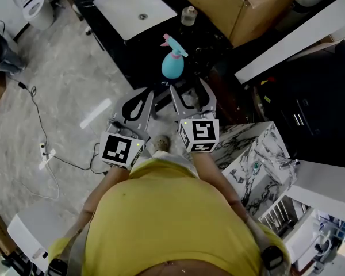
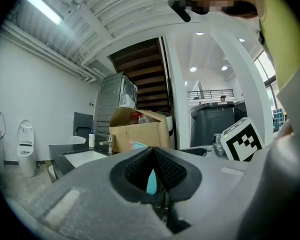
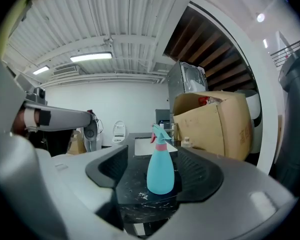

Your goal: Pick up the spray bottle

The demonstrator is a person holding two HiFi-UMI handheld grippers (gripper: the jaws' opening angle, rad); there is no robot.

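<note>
- Teal spray bottle (image 1: pixel 173 66) stands on the black counter (image 1: pixel 139 62), near its front edge and on your side of the white sink (image 1: pixel 126 4). Nothing is touching it.
- Your right gripper (image 1: pixel 191 88) has its jaws spread wide with nothing gripped. In the right gripper view the bottle (image 3: pixel 161 170) sits framed in the gap between the pads. The head view puts it just ahead of the tips and slightly toward your left, so it is lined up but not enclosed.
- Your left gripper (image 2: pixel 153 151) is clenched on nothing, with the pads meeting at the tips. Only a sliver of teal shows through the slot behind them. It hangs beside the right gripper, short of the counter.
- Progress, as a judgement: the approach is nearly done and the grasp has not started. What is left is to advance the right gripper until the body is between the pads, close on it, then lift.
- Orientation: the bottle is upright, with its long axis vertical and its base flat on the counter.
- The spray head and its pink trigger point to your left and a little away from you, roughly toward the sink.
- A side grip on the round body looks clear of the trigger.
</note>
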